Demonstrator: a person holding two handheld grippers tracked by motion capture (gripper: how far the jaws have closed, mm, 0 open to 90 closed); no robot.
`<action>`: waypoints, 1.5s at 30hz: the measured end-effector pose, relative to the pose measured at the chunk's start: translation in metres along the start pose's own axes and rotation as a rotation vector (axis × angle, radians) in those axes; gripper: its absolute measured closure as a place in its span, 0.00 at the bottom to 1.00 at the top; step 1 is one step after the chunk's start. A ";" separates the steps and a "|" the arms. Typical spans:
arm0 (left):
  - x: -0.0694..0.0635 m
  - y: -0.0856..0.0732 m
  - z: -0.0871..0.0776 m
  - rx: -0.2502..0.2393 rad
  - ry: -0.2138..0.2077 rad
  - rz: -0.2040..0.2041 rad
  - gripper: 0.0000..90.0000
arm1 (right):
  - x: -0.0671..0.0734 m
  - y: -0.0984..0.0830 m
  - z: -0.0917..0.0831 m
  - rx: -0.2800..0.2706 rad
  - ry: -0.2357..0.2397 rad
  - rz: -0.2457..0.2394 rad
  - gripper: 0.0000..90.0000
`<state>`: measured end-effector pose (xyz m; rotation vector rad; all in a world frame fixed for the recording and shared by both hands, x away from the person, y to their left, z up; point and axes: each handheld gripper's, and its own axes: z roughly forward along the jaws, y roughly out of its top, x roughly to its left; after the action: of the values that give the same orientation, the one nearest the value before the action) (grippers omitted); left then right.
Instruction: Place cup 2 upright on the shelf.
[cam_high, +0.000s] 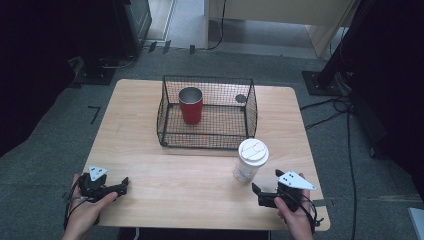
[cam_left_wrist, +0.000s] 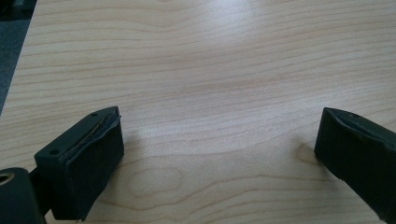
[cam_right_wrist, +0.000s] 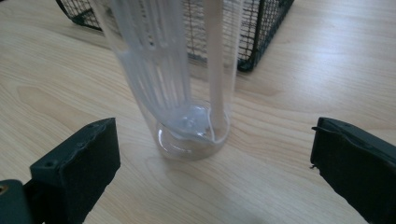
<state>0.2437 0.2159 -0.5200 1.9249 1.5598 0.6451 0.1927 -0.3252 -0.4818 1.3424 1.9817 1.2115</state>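
Claw (cam_right_wrist: 212, 163) astride clear tumbler (cam_right_wrist: 187, 93)

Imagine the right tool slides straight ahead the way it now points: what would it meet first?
Most likely the clear plastic cup, which stands between the open jaws of the right tool just ahead; the wire basket lies behind it.

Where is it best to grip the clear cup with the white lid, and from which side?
Probably the clear cup by its lower wall, from the person's side, where the open right claw already faces it. It stands upright and narrows downward; the white lid overhangs.
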 end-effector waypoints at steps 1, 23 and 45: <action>0.000 0.000 0.000 0.001 0.000 0.001 0.02 | 0.002 0.001 0.000 -0.009 0.009 0.006 0.01; 0.000 -0.001 0.000 -0.001 -0.003 0.002 0.02 | 0.025 0.027 0.018 -0.171 0.005 0.049 0.01; 0.000 -0.001 0.000 -0.002 -0.006 0.003 0.02 | 0.036 0.037 0.046 -0.198 -0.104 0.077 0.12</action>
<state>0.2430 0.2163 -0.5201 1.9266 1.5517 0.6414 0.2311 -0.2684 -0.4697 1.3626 1.7050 1.3079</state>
